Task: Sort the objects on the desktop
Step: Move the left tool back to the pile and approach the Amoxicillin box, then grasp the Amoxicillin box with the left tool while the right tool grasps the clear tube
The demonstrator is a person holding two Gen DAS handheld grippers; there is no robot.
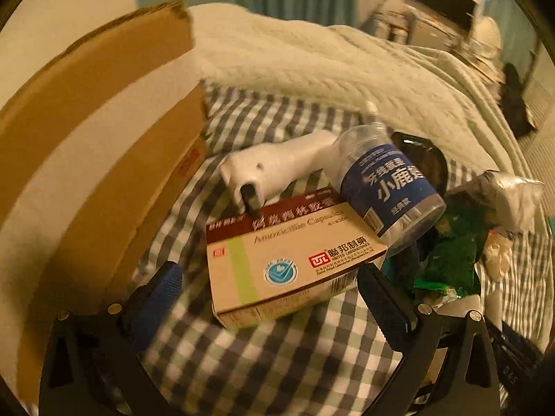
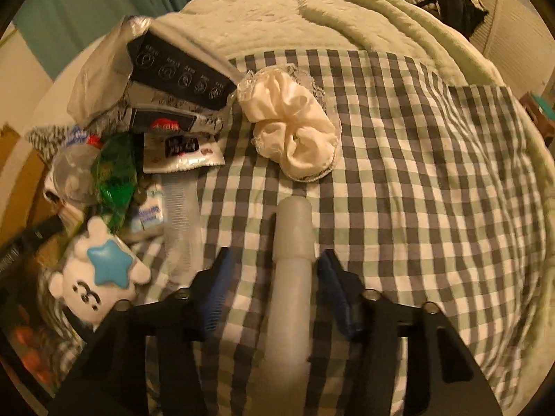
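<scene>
In the left wrist view a beige medicine box (image 1: 295, 263) with a dark red band lies on the checked cloth (image 1: 242, 364). My left gripper (image 1: 270, 268) is open, its blue pads standing either side of the box without touching it. A white handheld device (image 1: 277, 166) and a clear jar with a blue label (image 1: 388, 187) rest against the box's far side. In the right wrist view a translucent white tube (image 2: 293, 260) lies lengthwise between the fingers of my right gripper (image 2: 276, 253). The right pad is close to it, cloth shows at the left pad, so the gripper is open.
A cardboard box (image 1: 104, 138) stands at the left. A cream scrunchie (image 2: 295, 131) lies beyond the tube. At the left sits a pile: silver-black packets (image 2: 173, 79), a green packet (image 2: 116, 176) and a white plush with a blue star (image 2: 100, 270). A pale blanket (image 2: 312, 17) lies behind.
</scene>
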